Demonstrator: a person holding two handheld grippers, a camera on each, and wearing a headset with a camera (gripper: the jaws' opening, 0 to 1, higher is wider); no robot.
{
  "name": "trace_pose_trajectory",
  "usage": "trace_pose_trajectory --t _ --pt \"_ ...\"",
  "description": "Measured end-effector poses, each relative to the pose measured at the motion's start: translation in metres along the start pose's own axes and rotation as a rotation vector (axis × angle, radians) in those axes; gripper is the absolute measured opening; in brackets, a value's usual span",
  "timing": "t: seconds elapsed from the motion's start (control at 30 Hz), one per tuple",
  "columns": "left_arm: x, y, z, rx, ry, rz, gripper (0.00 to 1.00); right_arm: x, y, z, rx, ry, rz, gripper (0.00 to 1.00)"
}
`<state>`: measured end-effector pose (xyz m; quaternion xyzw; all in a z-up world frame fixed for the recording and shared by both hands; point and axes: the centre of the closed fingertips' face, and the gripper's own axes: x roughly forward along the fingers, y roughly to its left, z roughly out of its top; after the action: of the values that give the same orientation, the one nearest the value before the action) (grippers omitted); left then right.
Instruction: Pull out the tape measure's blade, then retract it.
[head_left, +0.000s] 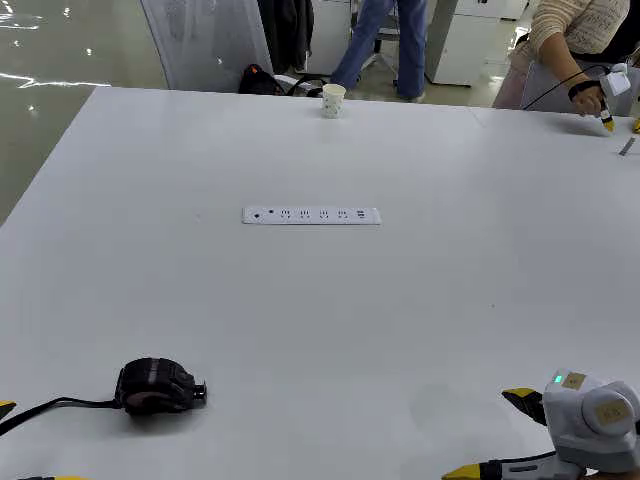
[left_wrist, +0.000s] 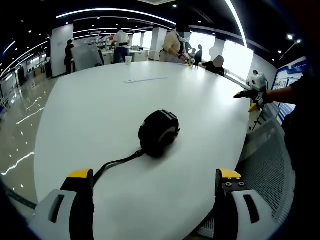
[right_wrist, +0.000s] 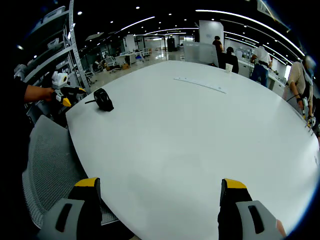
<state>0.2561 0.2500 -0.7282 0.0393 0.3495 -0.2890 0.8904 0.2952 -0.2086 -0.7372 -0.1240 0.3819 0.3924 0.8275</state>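
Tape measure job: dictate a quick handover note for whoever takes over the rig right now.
Left gripper: open, empty, facing the tape measure and close to it but not touching.
Right gripper: open, empty, over the near table edge, well off to the right.
Tape measure: lies on the white table near the front left, its strap trailing toward the left gripper. No blade shows out of the case.
Done: nothing visible.
Left: grasp the case, pull the blade out, retract it.
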Motion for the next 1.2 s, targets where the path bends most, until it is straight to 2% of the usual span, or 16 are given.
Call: trace_pose_trajectory --t 0.37,0.63,0.77,0.87,1.0,1.2 --pt "-0.001 0.002 -0.001 0.002 0.001 0.0 0.99 0.001 -0.001 -0.004 0.006 0.006 0.0 0.99" --pt "0.002 0.003 -0.004 -0.005 0.005 -0.004 0.99 0.004 -0.004 0.0 -0.012 -0.003 -0.004 0.99" --pt "0.003 0.002 -0.009 -0.009 0.03 -0.009 0.99 0.008 -0.01 -0.001 -0.058 0.01 -0.023 0.99" --pt "0.003 0.003 -0.013 -0.008 0.044 -0.01 0.99 0.011 -0.012 -0.002 -0.053 0.017 -0.018 0.99" --pt "0.005 0.006 -0.019 -0.004 0.06 -0.009 0.99 0.014 -0.006 -0.003 -0.034 0.016 0.015 0.99" --pt "0.004 0.004 -0.021 0.012 0.081 -0.017 0.99 0.019 -0.002 -0.001 -0.04 0.018 0.017 0.99"
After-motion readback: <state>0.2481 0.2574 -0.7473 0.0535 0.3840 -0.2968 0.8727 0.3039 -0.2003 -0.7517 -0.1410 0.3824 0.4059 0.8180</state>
